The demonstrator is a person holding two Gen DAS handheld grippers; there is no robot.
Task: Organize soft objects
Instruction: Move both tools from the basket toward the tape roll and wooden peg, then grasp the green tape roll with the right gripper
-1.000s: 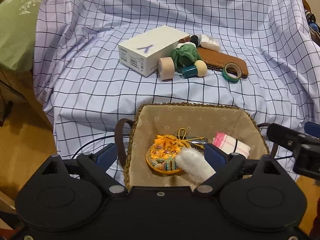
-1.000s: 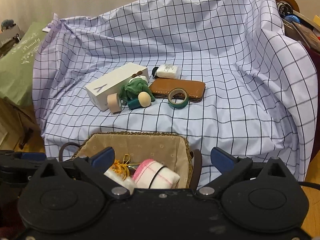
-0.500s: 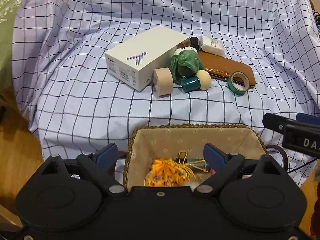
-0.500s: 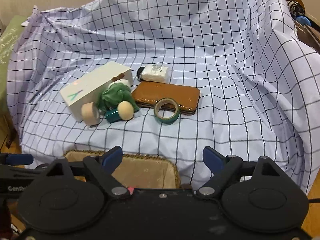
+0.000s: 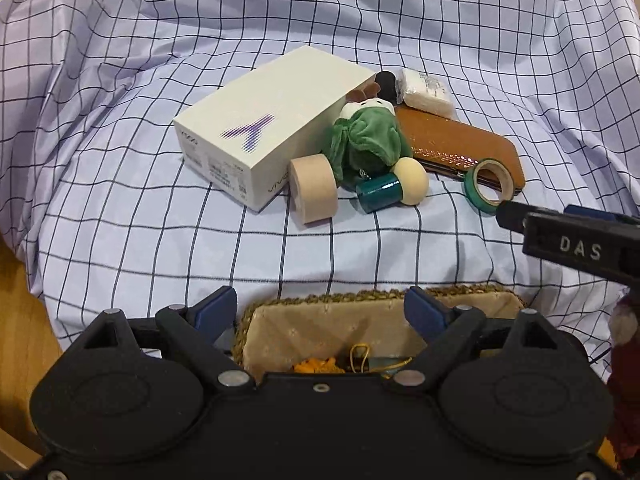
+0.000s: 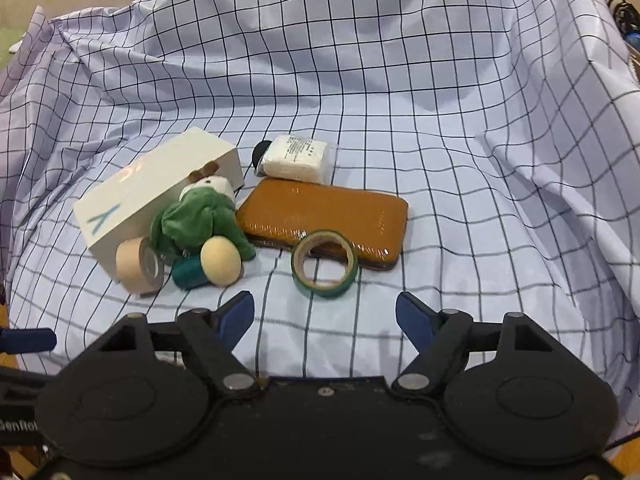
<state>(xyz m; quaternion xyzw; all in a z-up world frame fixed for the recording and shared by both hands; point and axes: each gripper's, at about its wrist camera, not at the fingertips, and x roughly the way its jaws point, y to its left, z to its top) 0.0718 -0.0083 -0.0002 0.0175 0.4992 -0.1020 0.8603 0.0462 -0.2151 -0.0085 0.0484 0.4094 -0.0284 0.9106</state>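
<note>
Below left gripper (image 5: 320, 312), lined wicker basket (image 5: 256, 320) already holds orange embroidered pouch (image 5: 316, 366); jaws closing, nothing between; green plush toy (image 5: 368, 140) not yet binned, leans on white box (image 5: 264, 128) on checked cloth (image 5: 160, 240).
Right view: right gripper (image 6: 325, 314) empty, jaws closing, near green tape roll (image 6: 324, 264); plush (image 6: 196, 220), white tissue pack (image 6: 296, 158) likely left to sort.

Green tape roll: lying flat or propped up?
Propped. The green tape roll tilts, its far rim leaning on the brown case, its near rim on the cloth.
</note>
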